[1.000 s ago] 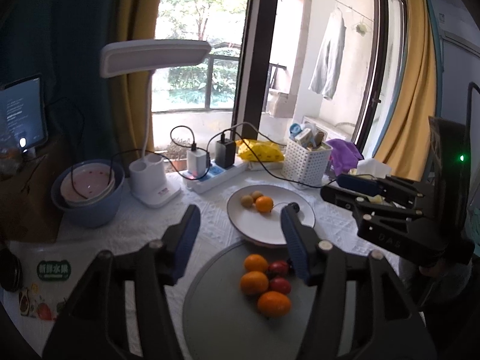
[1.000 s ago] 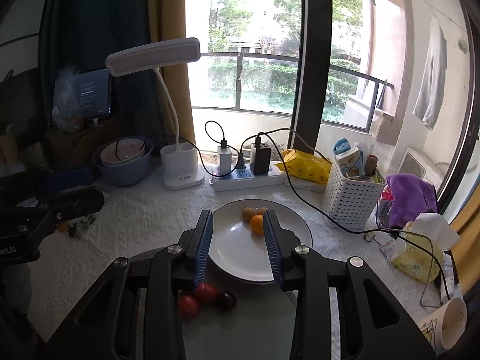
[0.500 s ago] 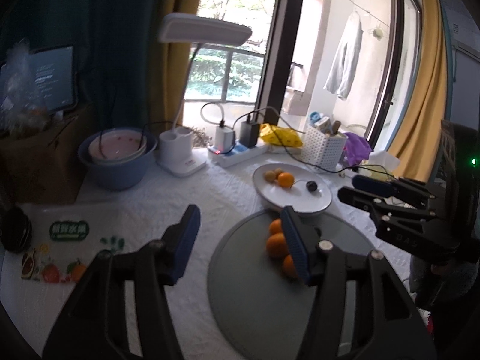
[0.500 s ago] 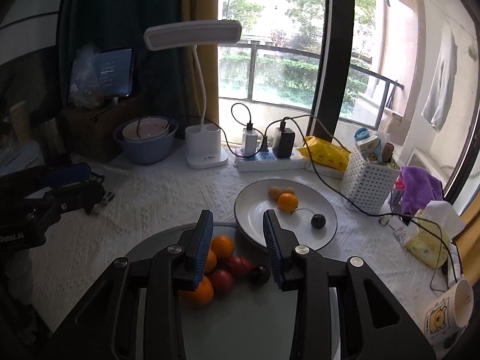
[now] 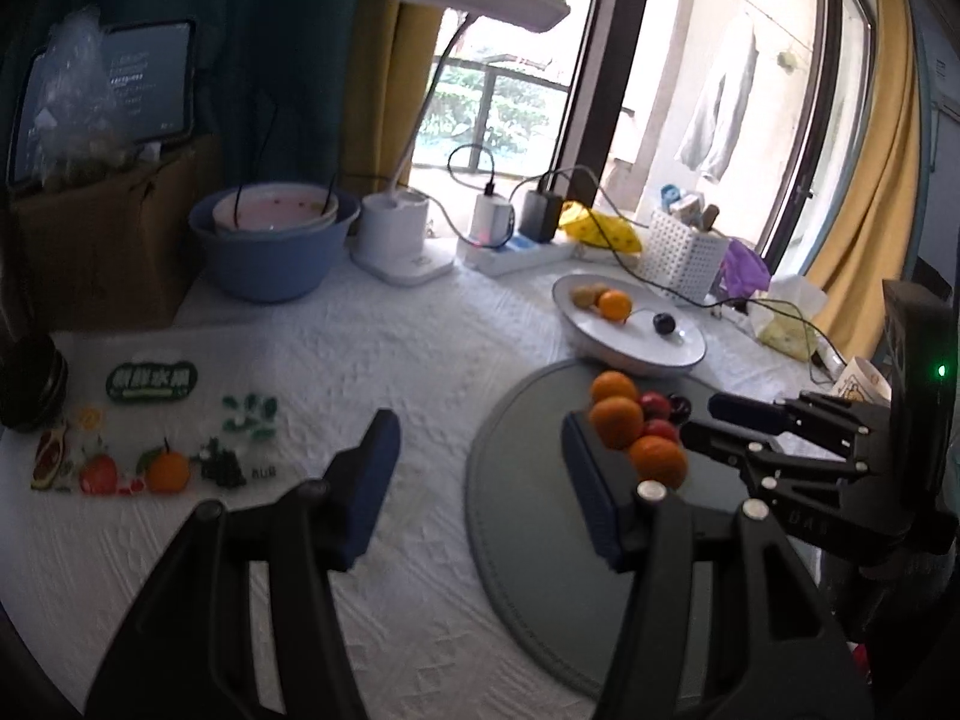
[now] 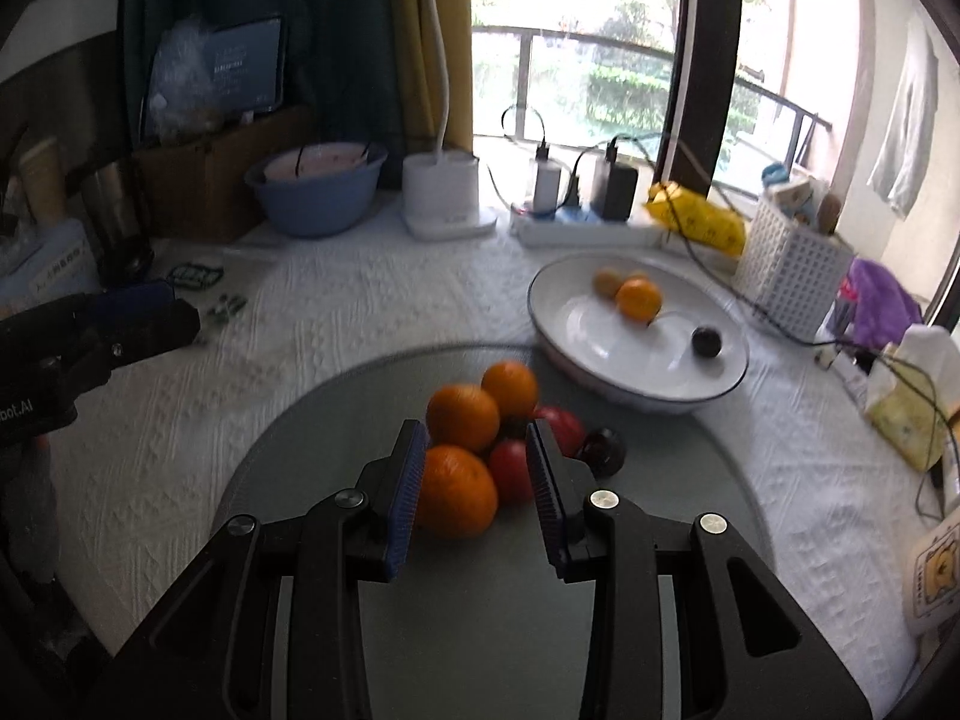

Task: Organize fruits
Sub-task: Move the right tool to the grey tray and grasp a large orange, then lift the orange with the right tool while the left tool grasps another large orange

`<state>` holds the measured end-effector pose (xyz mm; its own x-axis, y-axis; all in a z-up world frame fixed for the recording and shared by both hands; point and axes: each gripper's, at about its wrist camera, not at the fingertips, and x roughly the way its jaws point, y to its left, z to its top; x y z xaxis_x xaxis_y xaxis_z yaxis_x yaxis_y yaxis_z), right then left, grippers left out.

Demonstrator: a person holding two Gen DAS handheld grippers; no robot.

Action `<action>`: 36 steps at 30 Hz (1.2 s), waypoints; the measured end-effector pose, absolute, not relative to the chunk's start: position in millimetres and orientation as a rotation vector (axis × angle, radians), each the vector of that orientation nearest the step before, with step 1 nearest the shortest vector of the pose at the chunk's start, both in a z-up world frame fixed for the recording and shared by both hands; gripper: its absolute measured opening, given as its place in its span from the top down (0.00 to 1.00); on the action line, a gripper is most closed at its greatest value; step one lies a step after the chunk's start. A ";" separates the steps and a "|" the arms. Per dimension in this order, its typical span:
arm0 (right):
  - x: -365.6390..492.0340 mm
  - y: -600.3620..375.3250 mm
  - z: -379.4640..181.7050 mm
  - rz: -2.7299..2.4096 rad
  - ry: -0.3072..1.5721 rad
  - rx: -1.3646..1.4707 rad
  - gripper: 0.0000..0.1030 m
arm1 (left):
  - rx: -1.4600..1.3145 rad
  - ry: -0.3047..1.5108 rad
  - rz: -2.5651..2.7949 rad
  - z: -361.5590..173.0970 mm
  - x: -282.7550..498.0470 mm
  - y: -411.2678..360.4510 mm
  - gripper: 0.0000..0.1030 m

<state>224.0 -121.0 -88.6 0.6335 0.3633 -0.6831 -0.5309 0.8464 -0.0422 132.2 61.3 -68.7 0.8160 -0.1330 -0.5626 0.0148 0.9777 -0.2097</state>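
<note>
Sorting fruit from grey round tray [image 6: 312,420] onto white plate [image 6: 606,372], both on table [image 6: 360,312] with white textured cloth. Plate sits just beyond tray, far right.

Pile on tray: three oranges, two red fruits, one dark plum-like fruit. Plate already carries small orange [image 6: 639,299], brownish fruit [image 6: 607,282] and dark fruit [image 6: 705,341].

Right tool [image 6: 477,474]: narrow gap, nothing pinched, pads clear of fruit. Seen from above the pile, nearest orange [image 6: 456,495] and red fruit [image 6: 510,468] both fall between pads.

Left tool [image 5: 480,480]: spread about halfway, empty, over tray's left part; nothing in jaws.

Likely step: right tool picking one fruit off pile.

Doing it well:
- Gap looks too tight for an orange; widen before descending.
- Pick one target, centre on it. Currently straddling two.
- Pile is touching throughout; take outermost fruit to avoid rolling the rest.
- Close across widest part, light squeeze on red fruit.
- Lift straight up, then across to a bare patch of plate.
- Keep left tool clear of right tool's path.
</note>
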 end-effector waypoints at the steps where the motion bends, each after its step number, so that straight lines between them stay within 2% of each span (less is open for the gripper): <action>1: 224.8 -120.0 -91.4 0.518 0.729 -0.249 0.64 | -0.203 0.618 -0.077 -71.7 132.6 62.4 0.44; 9: 228.8 -110.2 -110.5 0.540 0.786 -0.245 0.63 | -0.215 0.654 -0.063 -87.6 136.8 66.7 0.44; 13: 228.3 -105.3 -116.4 0.543 0.797 -0.261 0.55 | -0.217 0.665 -0.063 -91.6 139.5 65.9 0.44; 26: 229.4 -118.9 -115.9 0.571 0.781 -0.236 0.58 | -0.177 0.702 -0.069 -94.2 151.3 47.0 0.44; 36: 234.1 -165.1 -99.6 0.524 0.745 -0.172 0.58 | -0.132 0.740 -0.105 -93.4 172.7 12.5 0.44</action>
